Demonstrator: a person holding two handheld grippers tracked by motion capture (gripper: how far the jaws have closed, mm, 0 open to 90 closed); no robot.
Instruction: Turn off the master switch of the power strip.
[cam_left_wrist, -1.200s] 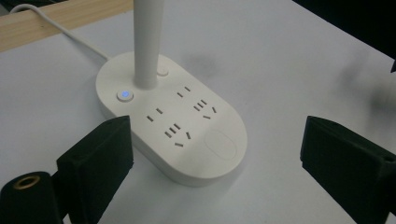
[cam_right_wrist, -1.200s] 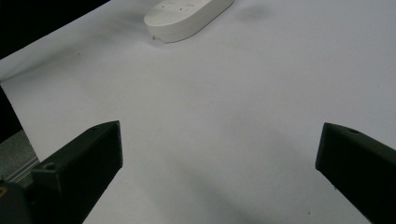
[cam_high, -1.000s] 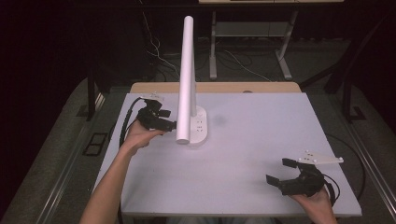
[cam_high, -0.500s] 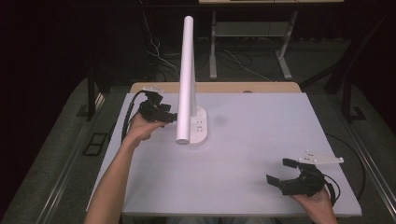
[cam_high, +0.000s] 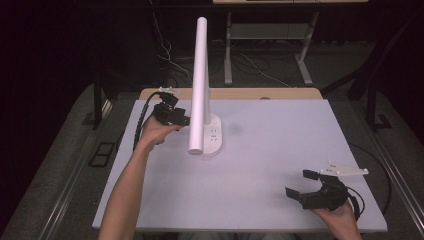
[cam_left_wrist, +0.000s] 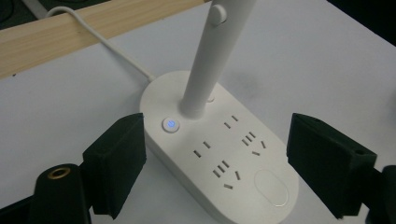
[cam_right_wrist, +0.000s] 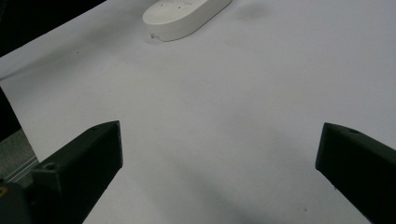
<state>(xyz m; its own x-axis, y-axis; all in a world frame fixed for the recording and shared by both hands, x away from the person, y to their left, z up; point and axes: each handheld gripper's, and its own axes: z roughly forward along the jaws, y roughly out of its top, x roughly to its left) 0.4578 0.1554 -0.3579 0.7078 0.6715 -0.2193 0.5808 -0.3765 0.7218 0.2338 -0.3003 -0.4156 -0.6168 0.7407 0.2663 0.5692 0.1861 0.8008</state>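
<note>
- Lamp base (cam_left_wrist: 219, 154), the white oval foot of a desk lamp with socket slots moulded into its top, lies flat on the counter (cam_high: 280, 150) toward the far left part of the white surface, near the wooden strip along the back edge; in the right gripper view it shows as a low white oval (cam_right_wrist: 184, 16) far off at the top.
- Counter: a wide white sheet, bare across its middle and right side.
- Lamp arm (cam_high: 201, 75), a long white tube, rises from the far end of the base and leans toward the camera in the high view; in the left gripper view its lower stem (cam_left_wrist: 205, 70) stands in a round socket in the base.
- Left gripper (cam_high: 172, 116) sits just beside the base on its left, held in the person's left hand (cam_high: 152, 132); its jaws stand apart with the near end of the base between them, pads clear of the plastic on both sides, and they have just been closing a little.
- Right gripper (cam_high: 305, 186) rests low over the near right corner of the counter, well apart from the lamp, jaws spread wide with only white surface between them.
- White cord (cam_left_wrist: 100, 39) runs from the back of the base over the wooden strip.
- Power button (cam_left_wrist: 171, 124), small and round, glows blue beside the stem.
</note>
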